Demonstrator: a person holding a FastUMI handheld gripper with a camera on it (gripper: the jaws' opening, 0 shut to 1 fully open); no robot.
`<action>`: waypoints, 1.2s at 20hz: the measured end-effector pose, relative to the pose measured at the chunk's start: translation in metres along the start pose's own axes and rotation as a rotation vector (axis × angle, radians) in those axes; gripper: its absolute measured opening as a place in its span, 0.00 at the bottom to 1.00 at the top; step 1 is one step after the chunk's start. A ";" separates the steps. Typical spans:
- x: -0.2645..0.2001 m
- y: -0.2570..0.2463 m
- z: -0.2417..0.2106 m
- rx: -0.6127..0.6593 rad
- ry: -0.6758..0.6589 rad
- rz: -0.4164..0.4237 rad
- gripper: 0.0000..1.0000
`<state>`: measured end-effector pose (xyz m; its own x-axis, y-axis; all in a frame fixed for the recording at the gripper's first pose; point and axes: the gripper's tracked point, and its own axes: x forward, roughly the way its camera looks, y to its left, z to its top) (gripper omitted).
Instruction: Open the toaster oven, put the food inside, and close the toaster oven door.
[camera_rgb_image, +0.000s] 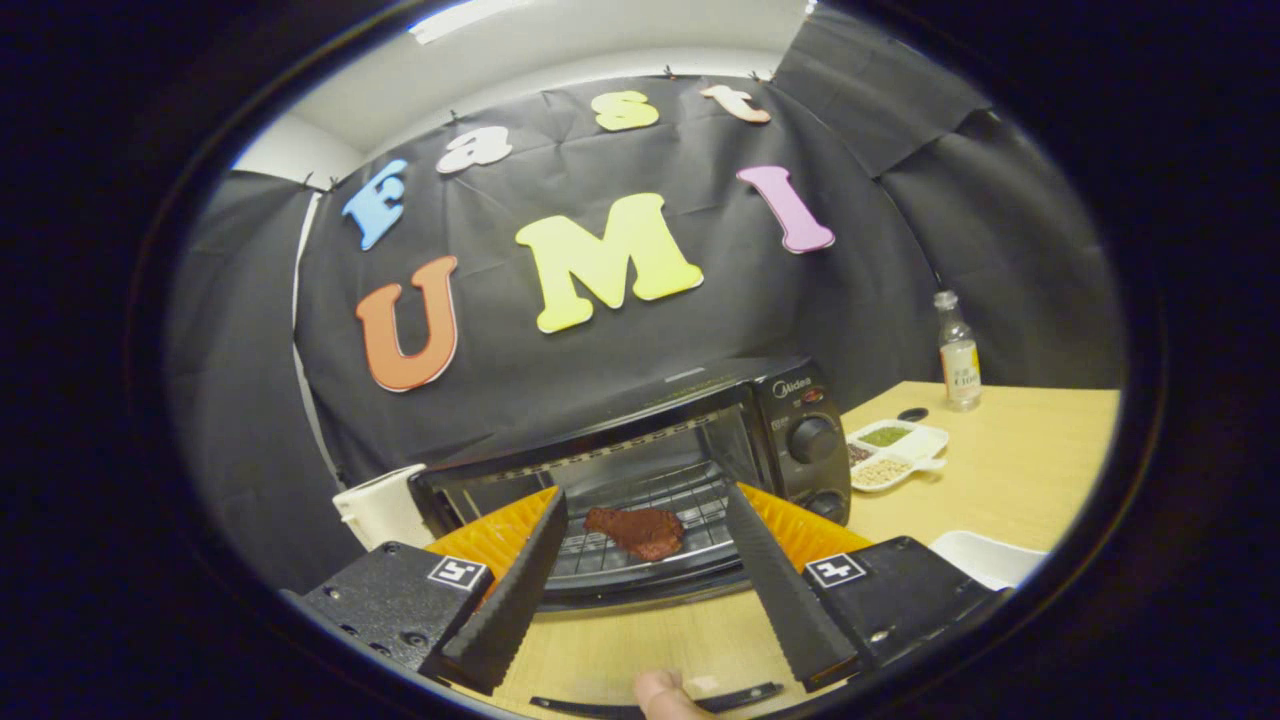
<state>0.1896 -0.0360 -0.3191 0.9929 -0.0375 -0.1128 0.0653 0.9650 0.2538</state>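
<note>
**Food on the oven rack, door not yet closed**

On the desk (1000, 470), the toaster oven (640, 470) stands open, its door folded down. A reddish-brown piece of food (636, 531) lies on the wire rack (650, 520) inside, just beyond the fingertips. The gripper (646, 495) is spread wide and holds nothing. Opening and loading look done; closing the door remains.

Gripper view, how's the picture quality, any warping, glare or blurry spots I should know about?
Gripper view: strong fisheye bend, so the toaster oven and table edge curve; lighting is even and dim, with a bright ceiling strip overhead; the food on the rack is sharp between the open gripper fingers; the fingertip below them is soft and close.
</note>
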 end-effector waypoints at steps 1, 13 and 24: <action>-0.016 0.001 0.000 -0.030 0.017 -0.009 1.00; -0.104 -0.006 -0.118 -0.255 0.462 -0.044 1.00; -0.096 -0.020 -0.160 -0.251 0.638 -0.096 1.00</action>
<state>0.0775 -0.0100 -0.4670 0.7263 -0.0404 -0.6862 0.0486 0.9988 -0.0073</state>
